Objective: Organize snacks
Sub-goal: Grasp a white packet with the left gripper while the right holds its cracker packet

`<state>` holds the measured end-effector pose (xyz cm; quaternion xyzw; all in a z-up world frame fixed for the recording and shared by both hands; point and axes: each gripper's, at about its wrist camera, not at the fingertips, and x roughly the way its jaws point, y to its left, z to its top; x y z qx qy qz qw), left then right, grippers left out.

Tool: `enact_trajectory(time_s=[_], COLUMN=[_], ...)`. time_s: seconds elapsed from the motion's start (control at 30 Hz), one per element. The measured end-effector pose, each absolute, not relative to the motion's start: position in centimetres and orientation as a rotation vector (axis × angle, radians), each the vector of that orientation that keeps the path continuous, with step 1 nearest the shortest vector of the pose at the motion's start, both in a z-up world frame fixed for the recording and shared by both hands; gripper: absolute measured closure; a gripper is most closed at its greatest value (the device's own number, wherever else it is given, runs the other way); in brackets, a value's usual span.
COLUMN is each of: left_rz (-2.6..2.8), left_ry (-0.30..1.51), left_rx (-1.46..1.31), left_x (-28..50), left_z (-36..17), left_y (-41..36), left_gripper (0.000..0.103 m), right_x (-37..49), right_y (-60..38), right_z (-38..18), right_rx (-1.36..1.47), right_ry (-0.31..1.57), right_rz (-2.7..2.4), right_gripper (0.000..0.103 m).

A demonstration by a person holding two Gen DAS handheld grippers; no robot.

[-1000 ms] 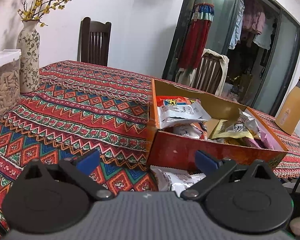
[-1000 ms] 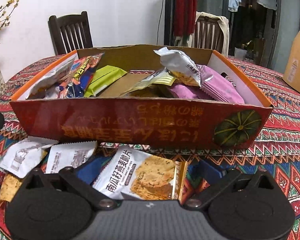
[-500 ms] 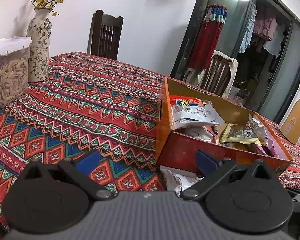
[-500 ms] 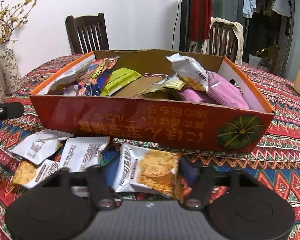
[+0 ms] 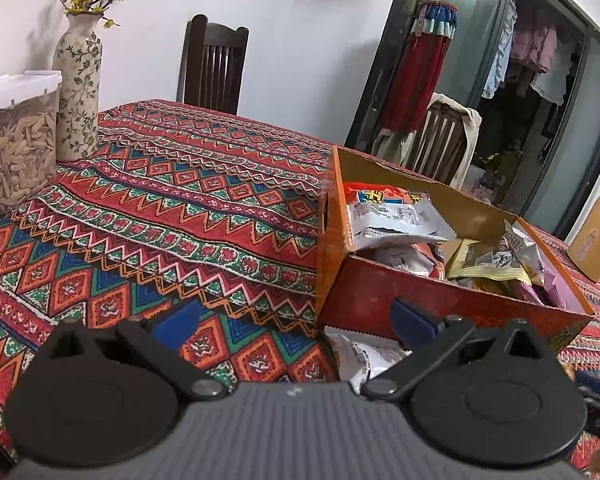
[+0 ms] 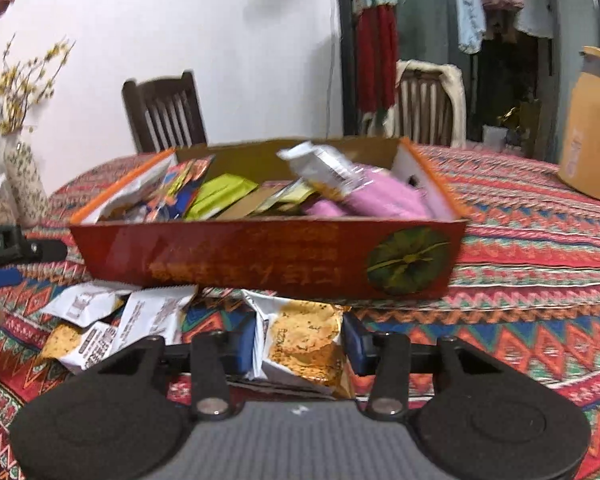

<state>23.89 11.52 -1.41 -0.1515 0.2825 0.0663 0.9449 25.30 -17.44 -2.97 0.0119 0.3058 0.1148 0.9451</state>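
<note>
The right gripper has just been closing and now clamps a cracker packet between its blue pads — the orange snack box stands just beyond it. The left gripper, jaws spread wide, grips nothing — the box sits ahead to its right.

Both grippers same build. Left gripper: ribbed grey body with tiny white logo at top edge, two big matte-black round discs either side, black link arms with silver screw at each pivot, blue fingers. Right gripper: same grey ribbed shell, black discs, silver pivot screws, blue pads. No sleeves or cables in sight.
</note>
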Motion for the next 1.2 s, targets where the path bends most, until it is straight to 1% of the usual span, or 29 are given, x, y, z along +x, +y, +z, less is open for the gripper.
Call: enact_trajectory(time_s=[0.13,0.43,0.67,0.87,0.97,1.0,1.03,1.1,1.13,1.17,1.2], left_rz=[0.141,0.107,0.045,0.027,0.029,0.030,0.030,0.032,0.034,0.030,0.029], left_ry=[0.583,0.688,0.730,0.786,0.809,0.814,0.819,0.820,0.814,0.810,0.806], left_rx=[-0.298,-0.288,-0.193,-0.138,-0.141,-0.143,-0.145,-0.145,-0.142,-0.142,-0.141], left_x=[24.1,24.4,23.2,23.3,23.7,23.7,23.8,23.7,23.7,23.5,23.5], left_z=[-1.5,-1.0,-0.7,-2.1,-2.7,-2.8,-3.0,-3.2,-3.1,-3.1,-3.0], left_y=[11.4,10.8,7.3,4.9,4.4,4.4,4.3,4.1,4.0,3.9,3.8], left_gripper=[0.000,0.000,0.000,0.000,0.002,0.006,0.012,0.019,0.025,0.029,0.037], right_x=[24.6,24.4,24.2,23.9,23.7,23.6,23.6,23.5,23.5,23.4,23.4], right_y=[-19.2,-19.5,-19.3,-19.2,-19.1,-19.1,-19.0,-19.0,-19.0,-18.9,-18.9], right_z=[-2.9,-3.5,-3.6,-3.5,-3.5,-3.5,-3.4,-3.4,-3.4,-3.4,-3.4], right_rx=[0.060,0.102,0.110,0.109,0.108,0.107,0.105,0.101,0.100,0.100,0.099], right_ry=[0.582,0.542,0.529,0.513,0.505,0.502,0.500,0.495,0.492,0.490,0.489], right_rz=[0.195,0.217,0.244,0.267,0.274,0.277,0.279,0.282,0.286,0.289,0.291], right_gripper=[0.059,0.059,0.059,0.059,0.059,0.059,0.059,0.059,0.059,0.059,0.059])
